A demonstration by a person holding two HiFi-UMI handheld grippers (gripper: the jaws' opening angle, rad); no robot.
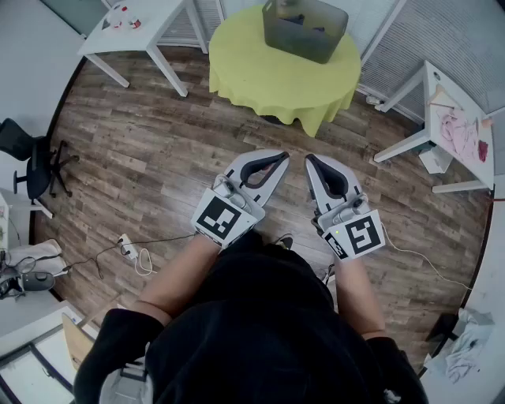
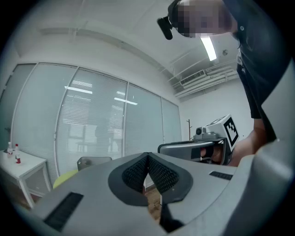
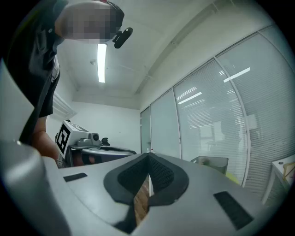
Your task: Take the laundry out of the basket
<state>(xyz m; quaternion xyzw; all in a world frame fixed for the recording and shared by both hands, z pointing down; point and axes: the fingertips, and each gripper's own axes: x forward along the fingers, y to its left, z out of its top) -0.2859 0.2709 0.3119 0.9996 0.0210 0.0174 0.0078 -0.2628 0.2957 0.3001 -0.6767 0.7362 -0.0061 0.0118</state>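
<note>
A grey laundry basket (image 1: 306, 28) stands on a round table with a yellow-green cloth (image 1: 268, 71) at the far side of the room. What lies inside it is too dim to make out. My left gripper (image 1: 282, 158) and right gripper (image 1: 310, 159) hang side by side over the wooden floor, well short of the table. Both are shut with nothing between the pads. The left gripper view has its closed tips (image 2: 147, 156) aimed up, with the basket (image 2: 92, 162) low at the left. In the right gripper view the closed tips (image 3: 148, 156) meet, and the basket (image 3: 211, 162) sits at the right.
A white table (image 1: 134, 24) stands at the back left. Another white table (image 1: 461, 130) at the right carries pink cloth. An office chair (image 1: 35, 170) is at the left wall, and a power strip with cable (image 1: 126, 248) lies on the floor. Glass partitions with blinds ring the room.
</note>
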